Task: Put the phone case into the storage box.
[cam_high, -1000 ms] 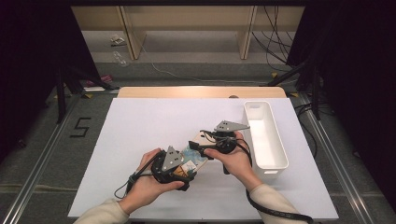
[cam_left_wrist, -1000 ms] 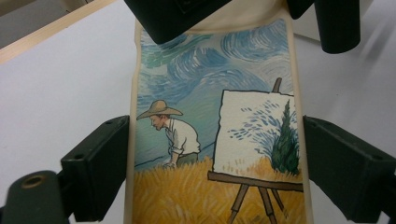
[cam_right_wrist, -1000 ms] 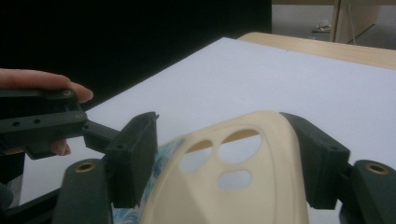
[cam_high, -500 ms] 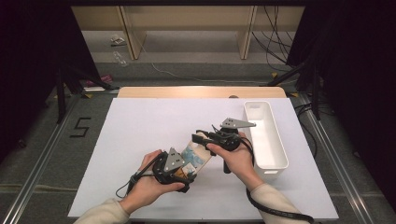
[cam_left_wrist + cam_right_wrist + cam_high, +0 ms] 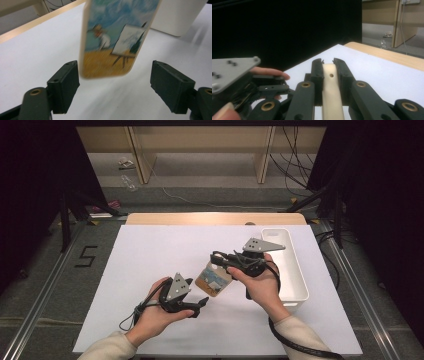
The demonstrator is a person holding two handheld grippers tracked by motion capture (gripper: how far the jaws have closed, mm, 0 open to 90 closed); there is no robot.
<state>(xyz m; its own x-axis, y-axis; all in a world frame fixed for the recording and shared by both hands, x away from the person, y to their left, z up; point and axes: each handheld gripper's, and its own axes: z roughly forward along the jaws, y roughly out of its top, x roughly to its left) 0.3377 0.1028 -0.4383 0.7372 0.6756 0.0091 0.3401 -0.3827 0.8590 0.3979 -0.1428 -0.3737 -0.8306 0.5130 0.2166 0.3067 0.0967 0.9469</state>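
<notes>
High view: my right gripper (image 5: 226,261) holds a flat picture plaque (image 5: 214,279) by its upper edge, lifted off the white worktop (image 5: 150,255) and hanging tilted between the two hands. Gripping the top edge leaves the painted face free, I judge for a handover or a move to the white bin (image 5: 285,265) just beside the right hand. My left gripper (image 5: 200,304) sits low, near the plaque's lower corner, not touching it. Nothing lies between plaque and bin; the right gripper's trailing cable loops off the near edge.

Left gripper view: the jaws stand apart, though they have just been closing somewhat. The plaque's (image 5: 117,37) lower edge hangs between them, close to the left pad (image 5: 65,85), well clear of the right one; neither presses on it. The bin's corner (image 5: 178,17) shows behind.

Right gripper view: the jaws have just been closing and are now clamped on the plaque's cream edge (image 5: 332,92), which has a small hole near its top. The left hand's fingers (image 5: 272,73) and plate sit close alongside.
</notes>
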